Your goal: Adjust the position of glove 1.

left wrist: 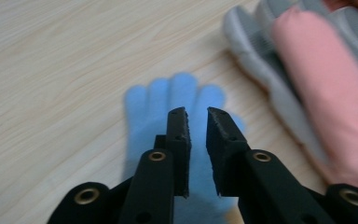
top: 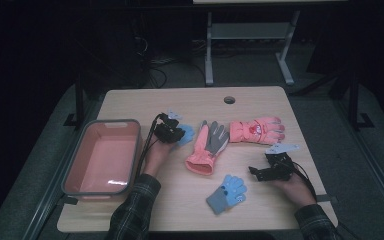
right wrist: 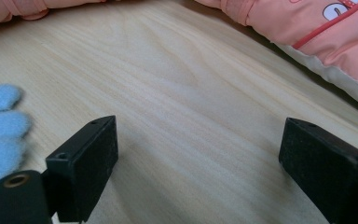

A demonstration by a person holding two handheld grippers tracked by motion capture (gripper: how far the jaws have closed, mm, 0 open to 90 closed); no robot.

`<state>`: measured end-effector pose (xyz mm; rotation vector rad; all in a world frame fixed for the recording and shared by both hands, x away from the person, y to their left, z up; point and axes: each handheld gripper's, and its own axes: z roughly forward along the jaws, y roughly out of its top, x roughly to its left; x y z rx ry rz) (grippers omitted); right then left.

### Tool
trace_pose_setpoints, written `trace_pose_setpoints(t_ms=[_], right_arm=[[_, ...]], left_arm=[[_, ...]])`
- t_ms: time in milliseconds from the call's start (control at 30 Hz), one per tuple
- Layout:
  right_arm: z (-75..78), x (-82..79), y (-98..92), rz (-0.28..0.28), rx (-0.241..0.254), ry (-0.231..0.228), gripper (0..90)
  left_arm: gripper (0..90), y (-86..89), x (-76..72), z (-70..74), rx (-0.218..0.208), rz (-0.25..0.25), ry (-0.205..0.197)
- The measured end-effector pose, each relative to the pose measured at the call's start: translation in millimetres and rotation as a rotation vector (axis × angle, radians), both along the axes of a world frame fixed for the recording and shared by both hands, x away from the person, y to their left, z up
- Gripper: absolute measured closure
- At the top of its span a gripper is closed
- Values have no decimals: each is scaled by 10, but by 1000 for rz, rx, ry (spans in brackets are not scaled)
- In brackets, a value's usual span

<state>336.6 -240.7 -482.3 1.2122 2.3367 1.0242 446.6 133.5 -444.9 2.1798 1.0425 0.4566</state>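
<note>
— two blue gloves out. nearest one flat on the table, right under the left gripper, beside the pink tub.
— jaws?
— narrow gap, nothing pinched between.
— right gripper?
— wide apart over bare wood, holding nothing; second blue glove just beside, pink-grey glove and orange mitten beyond.

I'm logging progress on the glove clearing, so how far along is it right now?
Nothing looks done: the pink bin holds no glove. In hand: the left gripper, jaws slightly apart, sits over a small blue glove with nothing visibly clamped. Left: that glove, the other blue glove, the pink-and-grey glove and the orange glove all lie on the table. The right gripper rests open.
</note>
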Motion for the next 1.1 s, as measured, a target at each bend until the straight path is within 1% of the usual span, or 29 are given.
trace_pose_setpoints(t_ms=[33, 100, 200, 233, 400, 433, 500, 533, 567, 600, 667, 800, 867, 933, 1033, 1067, 1100], right_arm=[[0, -1, 1, -1, 0, 1, 111], [1, -3, 2, -2, 0, 2, 111], [1, -2, 2, -2, 0, 2, 111], [0, 1, 0, 2, -1, -3, 111], [-1, 2, 3, 1, 1, -3, 111], [0, 0, 4, -1, 1, 1, 111], [-1, 0, 5, -2, 1, 0, 111], [-1, 0, 5, -2, 1, 0, 111], [-1, 0, 5, -2, 1, 0, 111], [-1, 0, 5, -2, 0, 0, 111], [0, 0, 8, -3, 1, 0, 111], [0, 1, 9, -4, 1, 0, 112], [0, 1, 9, -4, 0, -1, 112], [1, 2, 10, -5, 0, 0, 112], [0, 3, 11, -5, 1, 0, 112], [1, 3, 10, -5, 0, 0, 112], [0, 3, 11, -5, 1, 0, 112]], left_arm=[[750, 25, 12, -19, -4, 3, 5], [718, 41, 22, -47, 19, 19, 4], [689, 67, 42, -78, 34, 17, 10], [679, 72, 50, -100, 36, 18, 18], [694, 87, 53, -154, 32, 13, 29], [707, 75, 54, -166, 35, 12, 38], [752, 63, 49, -172, 42, 8, 38], [774, 66, 50, -176, 30, 7, 44], [800, 66, 50, -176, 30, 7, 44], [831, 87, 58, -177, 18, 0, 51], [859, 95, 57, -181, -4, 2, 57], [877, 105, 48, -152, -19, 5, 68], [881, 115, 39, -124, -44, 13, 82], [885, 119, 24, -93, -57, 13, 85], [886, 120, 5, -46, -63, 10, 80], [886, 127, -4, -24, -73, 17, 84], [887, 128, -11, -5, -72, 19, 80]])
